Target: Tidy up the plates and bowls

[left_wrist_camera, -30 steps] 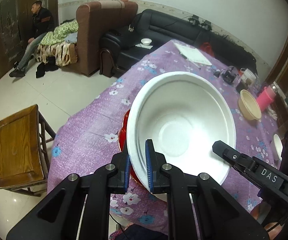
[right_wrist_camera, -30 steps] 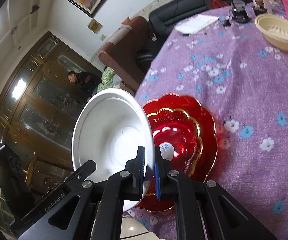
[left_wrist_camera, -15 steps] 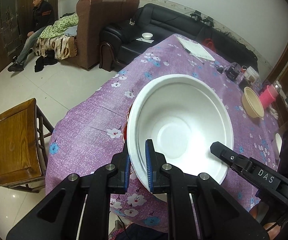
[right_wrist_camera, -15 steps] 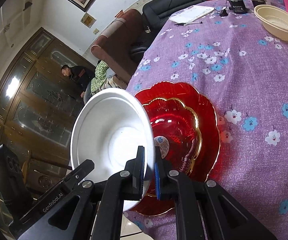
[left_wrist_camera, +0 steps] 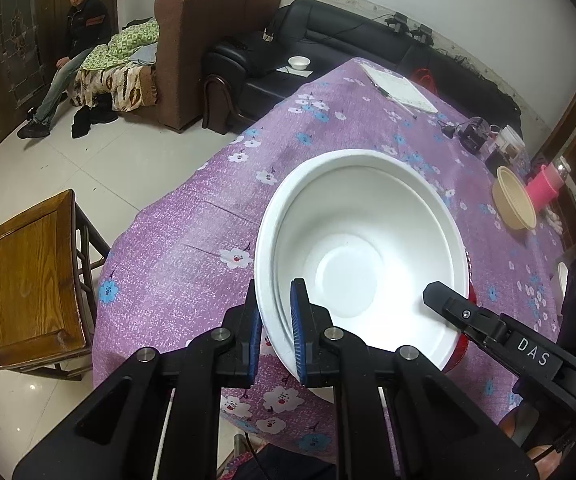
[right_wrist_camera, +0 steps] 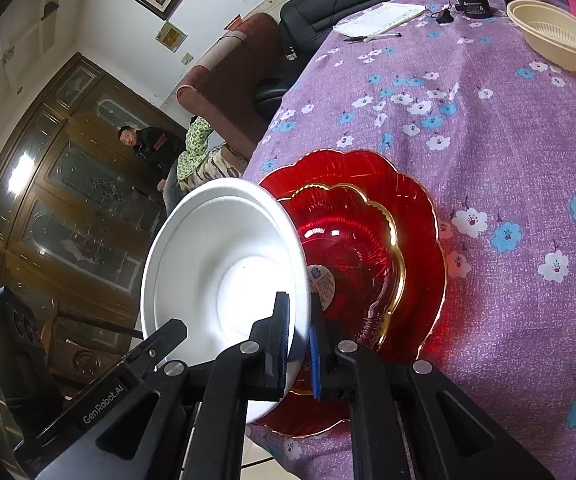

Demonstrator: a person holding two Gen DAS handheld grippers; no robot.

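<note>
Both grippers pinch the rim of one wide white foam bowl (left_wrist_camera: 362, 248), the left gripper (left_wrist_camera: 276, 330) on its near-left edge and the right gripper (right_wrist_camera: 298, 334) opposite, holding it tilted over two stacked scalloped red glass plates (right_wrist_camera: 372, 248) on the purple flowered tablecloth (right_wrist_camera: 488, 140). A small round sticker on the upper plate is unreadable. One gripper body reads "DAS", the other "GenRobot.AI", and a ribbed beige plastic bowl (right_wrist_camera: 554, 38) sits well apart.

A plain white bowl (left_wrist_camera: 362, 248) is seen against a purple tablecloth (right_wrist_camera: 508, 128) strewn with white and blue flowers. Two glossy red plates (right_wrist_camera: 416, 248) are stacked, the upper one edged in gold (its sticker is blue and white). A cream basket (right_wrist_camera: 556, 40) is noted, and blue pads (left_wrist_camera: 298, 336) on black fingers.
</note>
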